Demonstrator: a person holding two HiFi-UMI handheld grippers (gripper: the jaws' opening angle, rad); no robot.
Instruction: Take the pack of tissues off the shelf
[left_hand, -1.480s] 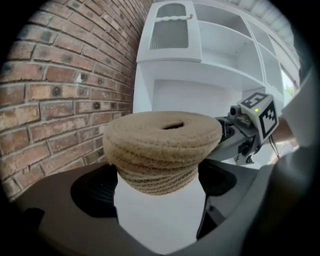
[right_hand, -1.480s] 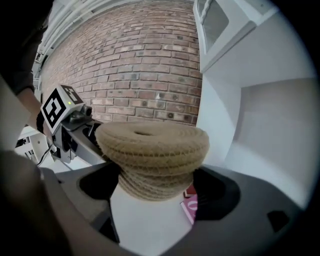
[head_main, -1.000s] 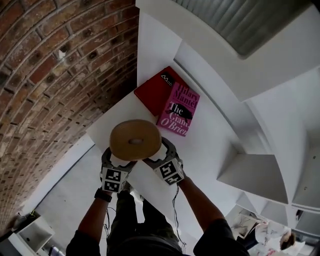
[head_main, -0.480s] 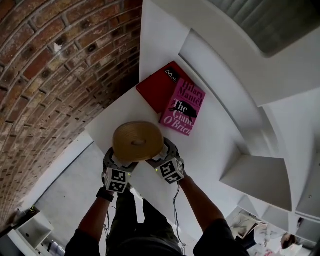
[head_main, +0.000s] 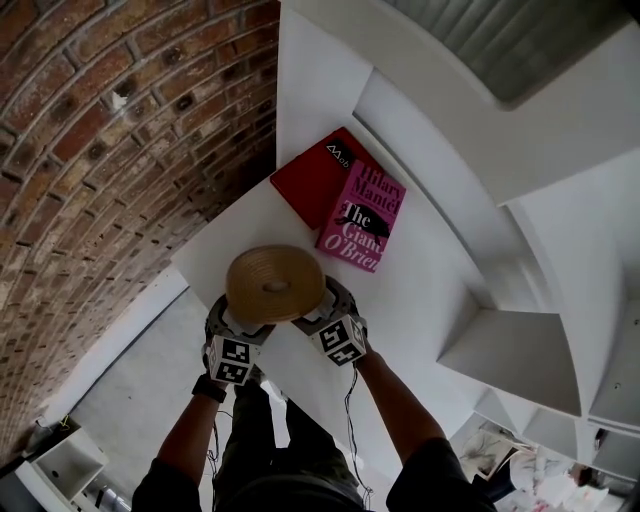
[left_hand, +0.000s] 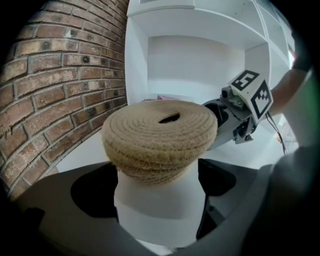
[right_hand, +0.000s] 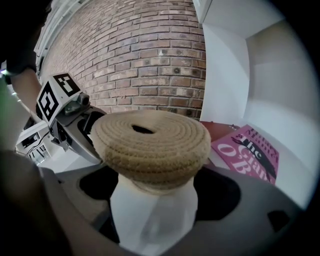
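Note:
The pack of tissues (head_main: 275, 283) is a white body (left_hand: 157, 200) under a round tan woven lid (left_hand: 160, 132) with a hole in its middle. It sits at the front edge of the white shelf board (head_main: 420, 290), held between both grippers. My left gripper (head_main: 228, 322) is shut on its left side and my right gripper (head_main: 322, 312) on its right side. In the left gripper view the jaws (left_hand: 157, 205) clamp the white body, with the right gripper (left_hand: 235, 117) just behind. The right gripper view shows the same grip (right_hand: 152, 210), with the left gripper (right_hand: 62, 120) opposite. The lid hides the fingertips from above.
A pink book (head_main: 362, 222) lies partly on a red book (head_main: 315, 175) at the back of the same shelf board, against a white side panel. A brick wall (head_main: 100, 150) stands to the left. More white shelf compartments (head_main: 520, 350) lie to the right.
Almost nothing: both grippers keep their hold on the pack at the shelf's front edge; only the head view has shifted slightly.

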